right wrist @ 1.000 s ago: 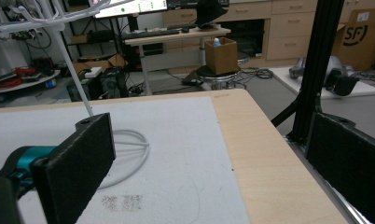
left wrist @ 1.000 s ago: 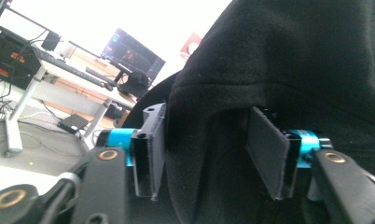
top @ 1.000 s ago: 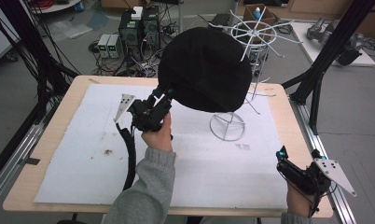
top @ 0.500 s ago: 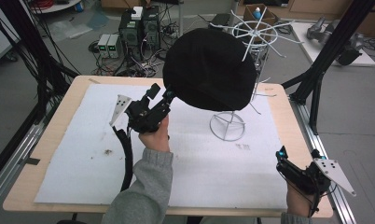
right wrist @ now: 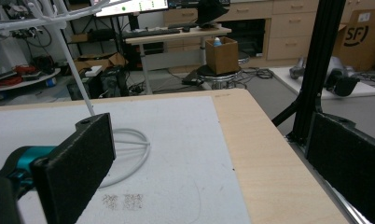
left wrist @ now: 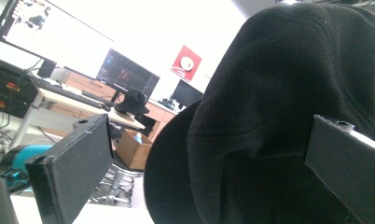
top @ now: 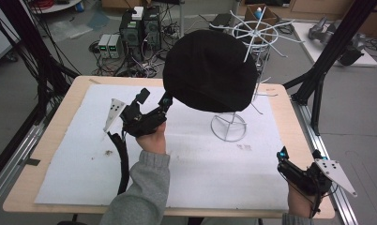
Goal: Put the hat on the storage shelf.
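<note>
Your left gripper (top: pixel 154 104) has just been opening its jaws, and now they stand wide apart beside the black hat (top: pixel 207 70). In the left gripper view the hat (left wrist: pixel 288 116) sits between the two jaws, but the pads do not press on it. The hat hangs on the white wire stand (top: pixel 252 56), up above the table (top: pixel 50 136). So it looks like you are at the letting-go step: the hat is on the stand and holds there by itself.

Next, I think you should pull your left gripper back and a little down, away from the brim. Go slow. The soft brim is right by your far jaw, and if the jaw catches it, the hat could slide off or the light stand could tip.

Your right gripper (top: pixel 290 165) rests at the near right corner of the table, well apart from the hat. Its jaws are apart too, with nothing between them. In the right gripper view you can see the stand's round foot (right wrist: pixel 125 154) on the white mat (right wrist: pixel 176 154).

Look out for the thin wire arms sticking out of the stand, and the black frame post (top: pixel 325 70) just past the table's right edge. The mat in front of you is bare apart from a few small crumbs (top: pixel 108 152).
</note>
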`<act>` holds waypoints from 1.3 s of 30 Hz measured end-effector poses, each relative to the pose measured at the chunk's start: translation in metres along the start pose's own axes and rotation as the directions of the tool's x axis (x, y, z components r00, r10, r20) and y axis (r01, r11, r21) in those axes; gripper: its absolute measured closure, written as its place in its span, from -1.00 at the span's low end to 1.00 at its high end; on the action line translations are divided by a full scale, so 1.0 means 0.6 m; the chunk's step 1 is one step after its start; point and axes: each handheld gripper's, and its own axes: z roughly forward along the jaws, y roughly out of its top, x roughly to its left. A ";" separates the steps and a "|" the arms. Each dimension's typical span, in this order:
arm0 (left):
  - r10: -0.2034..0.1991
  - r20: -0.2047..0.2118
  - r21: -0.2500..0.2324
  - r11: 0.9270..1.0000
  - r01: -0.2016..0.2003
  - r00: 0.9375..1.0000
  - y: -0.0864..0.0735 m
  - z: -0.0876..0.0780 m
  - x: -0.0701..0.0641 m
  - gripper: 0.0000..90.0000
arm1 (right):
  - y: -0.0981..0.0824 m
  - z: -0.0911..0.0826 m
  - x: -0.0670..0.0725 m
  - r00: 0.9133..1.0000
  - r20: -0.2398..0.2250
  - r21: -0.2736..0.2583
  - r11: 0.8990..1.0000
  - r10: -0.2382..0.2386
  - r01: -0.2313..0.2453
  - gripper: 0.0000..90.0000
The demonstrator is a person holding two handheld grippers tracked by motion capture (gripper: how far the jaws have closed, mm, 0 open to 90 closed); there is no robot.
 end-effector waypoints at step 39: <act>0.237 -0.053 0.072 0.970 -0.233 0.970 0.021 -0.075 0.056 -0.96 | -0.001 0.018 0.020 0.999 -0.033 0.016 1.000 -0.014 0.014 -0.99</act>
